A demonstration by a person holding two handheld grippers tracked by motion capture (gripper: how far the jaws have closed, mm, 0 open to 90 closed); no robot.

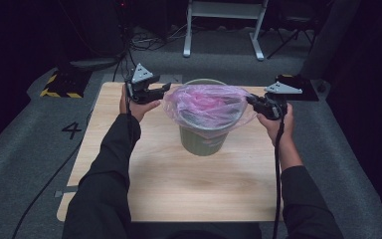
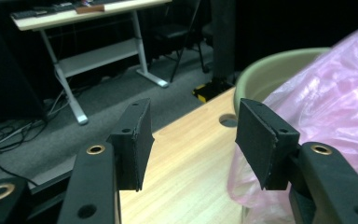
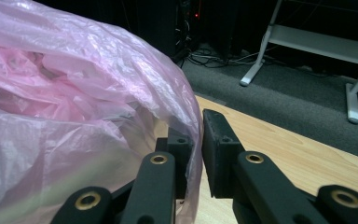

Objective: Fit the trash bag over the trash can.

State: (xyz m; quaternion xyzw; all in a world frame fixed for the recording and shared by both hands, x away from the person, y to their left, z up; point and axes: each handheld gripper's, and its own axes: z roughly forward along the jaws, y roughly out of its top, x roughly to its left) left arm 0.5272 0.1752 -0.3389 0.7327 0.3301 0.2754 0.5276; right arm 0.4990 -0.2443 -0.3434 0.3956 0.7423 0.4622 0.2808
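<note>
While the right claw (image 3: 193,154) pinches the pink bag (image 1: 206,104) at the bin (image 1: 202,142) rim, mid-counter (image 1: 179,189), the left claw (image 2: 191,140) gapes wide w/ nothing in it, just beside the bag's other side. Tip: close left on film only, then stretch evenly over the rim, no yanking.

— Where does the bin (image 1: 202,137) stand?
— On the counter (image 1: 179,184), toward its far half, about midway across. A plastic bag (image 1: 206,104) sits in it and spills over the rim.
— And the grippers?
— The left gripper (image 1: 165,89) is just beside the bag's left edge, the right gripper (image 1: 250,99) at its right edge, film between its jaws.
— Behind the counter?
— A desk frame (image 1: 224,25) on the floor.
</note>
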